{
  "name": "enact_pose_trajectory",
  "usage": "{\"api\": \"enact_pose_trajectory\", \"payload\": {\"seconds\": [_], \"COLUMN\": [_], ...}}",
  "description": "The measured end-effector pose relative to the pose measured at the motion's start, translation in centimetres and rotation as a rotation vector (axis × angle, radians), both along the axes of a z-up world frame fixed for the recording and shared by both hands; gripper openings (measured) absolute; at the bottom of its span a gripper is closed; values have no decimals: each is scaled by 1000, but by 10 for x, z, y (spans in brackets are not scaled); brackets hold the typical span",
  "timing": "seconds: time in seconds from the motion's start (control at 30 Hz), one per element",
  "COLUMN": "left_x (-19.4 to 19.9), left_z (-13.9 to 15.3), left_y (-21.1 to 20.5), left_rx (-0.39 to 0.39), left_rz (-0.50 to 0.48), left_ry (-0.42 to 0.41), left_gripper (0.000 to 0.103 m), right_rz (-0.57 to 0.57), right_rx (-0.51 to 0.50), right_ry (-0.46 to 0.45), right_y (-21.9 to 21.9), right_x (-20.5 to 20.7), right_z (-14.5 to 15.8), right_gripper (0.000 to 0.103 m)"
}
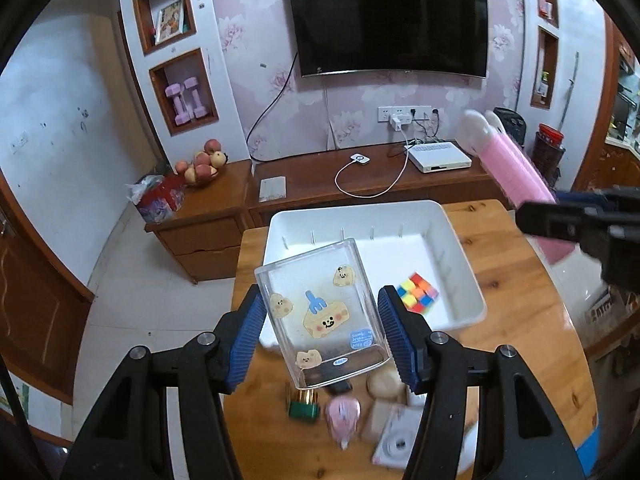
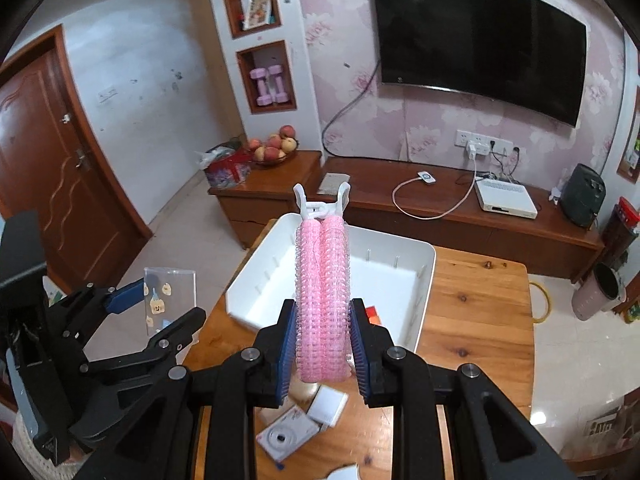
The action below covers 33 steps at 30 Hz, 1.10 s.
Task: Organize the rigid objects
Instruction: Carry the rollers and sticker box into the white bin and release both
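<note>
Clear box (image 1: 324, 312) in left gripper (image 1: 322, 336), over bin (image 1: 460, 240) rim

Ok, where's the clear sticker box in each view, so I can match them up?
Left wrist: clear box at lower centre, held between the left hand-held gripper's pads, in front of the white bin.
Right wrist: clear box at left, in that same gripper, left of the bin.
Shared landmark: the white bin.

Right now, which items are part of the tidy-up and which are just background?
In the job: clear sticker box in left gripper; pink hair roller clip in right gripper; white bin; Rubik's cube; padlock.
Background: TV; fruit bowl; dumbbells.
</note>
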<state>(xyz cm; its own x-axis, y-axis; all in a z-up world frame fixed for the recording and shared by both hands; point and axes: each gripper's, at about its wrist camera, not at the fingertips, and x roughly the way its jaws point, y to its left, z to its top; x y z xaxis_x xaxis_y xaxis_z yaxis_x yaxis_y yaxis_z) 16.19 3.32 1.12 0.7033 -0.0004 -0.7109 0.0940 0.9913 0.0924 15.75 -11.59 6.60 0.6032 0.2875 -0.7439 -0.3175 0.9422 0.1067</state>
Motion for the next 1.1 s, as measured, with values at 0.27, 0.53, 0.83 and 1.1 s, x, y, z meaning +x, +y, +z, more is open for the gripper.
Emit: {"api": "enact_pose_trajectory", "payload": {"seconds": [0.27,0.53,0.83,1.1], "left_x": [98,158,188,175], "left_z": [-65,-136,-171,-163], "left_y": [-3,-16,-12,-5], "left_rx": [-117,-195,-309,-375], "left_rz": [31,46,95,90], "left_ry": [135,296,434,412], "left_gripper": [61,61,63,83], "right_rz": [-88,-168,-202,-190], "right_rx": [-12,-10,-66,-121], "right_ry": [112,263,353,280], "right_y": [6,-6,-10,-11], "right_x": [83,150,177,167], "right_z": [-60,-146,-200,-198], "right_gripper": [26,26,28,62]}}
